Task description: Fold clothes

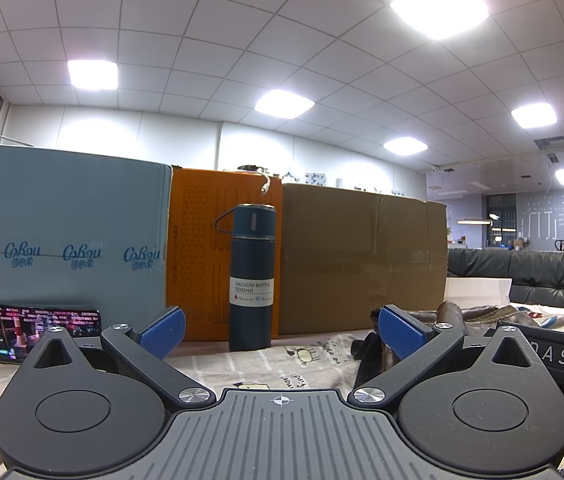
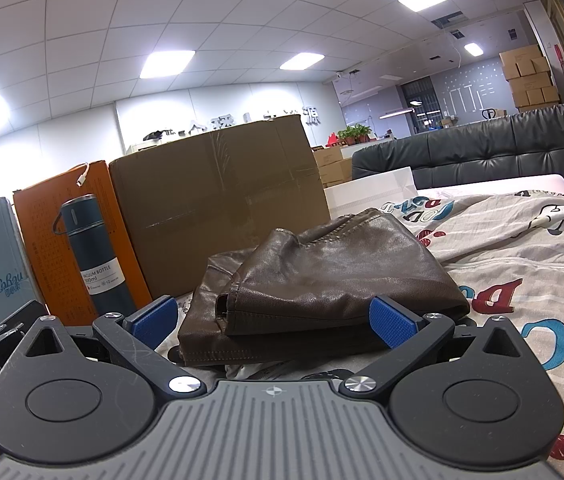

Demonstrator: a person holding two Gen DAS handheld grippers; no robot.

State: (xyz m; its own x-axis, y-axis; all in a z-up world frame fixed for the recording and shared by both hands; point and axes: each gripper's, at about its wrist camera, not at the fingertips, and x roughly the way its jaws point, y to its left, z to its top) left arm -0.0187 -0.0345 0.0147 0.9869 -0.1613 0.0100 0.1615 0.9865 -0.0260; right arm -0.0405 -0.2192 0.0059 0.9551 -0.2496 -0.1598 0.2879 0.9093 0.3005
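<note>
A brown leather garment [image 2: 321, 276] lies folded in a pile on the printed bedsheet [image 2: 521, 264], right in front of my right gripper [image 2: 274, 324]. That gripper is open and empty, low over the sheet, with its blue pads [image 2: 393, 326] either side of the pile's near edge. My left gripper [image 1: 280, 332] is open and empty, low over the sheet [image 1: 250, 364], and faces the boxes. A bit of the brown garment [image 1: 477, 314] shows to its right, behind the right finger.
A dark blue vacuum bottle [image 1: 250, 276] stands against an orange box [image 1: 202, 240], between a blue-grey box [image 1: 62, 232] and a brown carton [image 1: 361, 260]. A lit phone [image 1: 42, 332] leans at left. A black padded headboard [image 2: 481, 152] and white box [image 2: 369, 192] stand at right.
</note>
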